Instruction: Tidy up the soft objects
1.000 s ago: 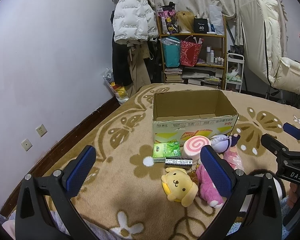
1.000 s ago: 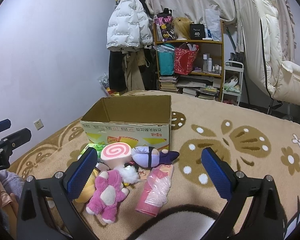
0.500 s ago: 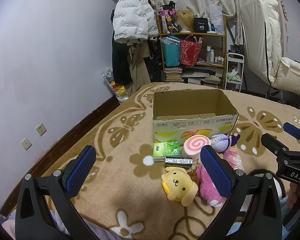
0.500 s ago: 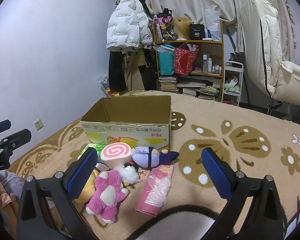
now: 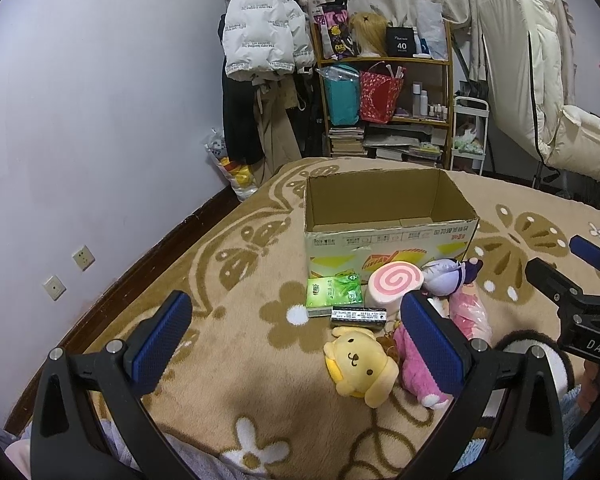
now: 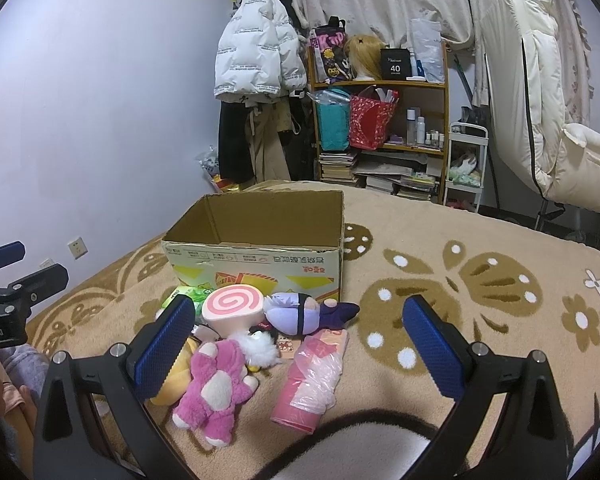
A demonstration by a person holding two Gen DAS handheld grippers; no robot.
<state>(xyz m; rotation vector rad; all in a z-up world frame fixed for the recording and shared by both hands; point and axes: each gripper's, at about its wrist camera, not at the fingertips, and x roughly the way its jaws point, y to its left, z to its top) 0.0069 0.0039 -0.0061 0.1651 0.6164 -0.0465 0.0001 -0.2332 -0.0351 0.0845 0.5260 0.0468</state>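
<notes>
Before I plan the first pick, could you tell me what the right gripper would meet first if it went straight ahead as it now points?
Probably the purple plush, with the pink wrapped roll just below that line. The right gripper is open and holds nothing. Depth is hard to judge.

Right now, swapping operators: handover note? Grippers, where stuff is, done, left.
Left gripper: open, empty, hovering short of the toys.
Right gripper: open, empty, also hovering.
Cardboard box: on the blanket, nothing visible inside.
In front of it, all loose: yellow dog plush, pink plush, swirl cushion, purple plush, pink bagged pack, green tissue pack.
Done: nothing.
Left: presumably everything into the box.
</notes>
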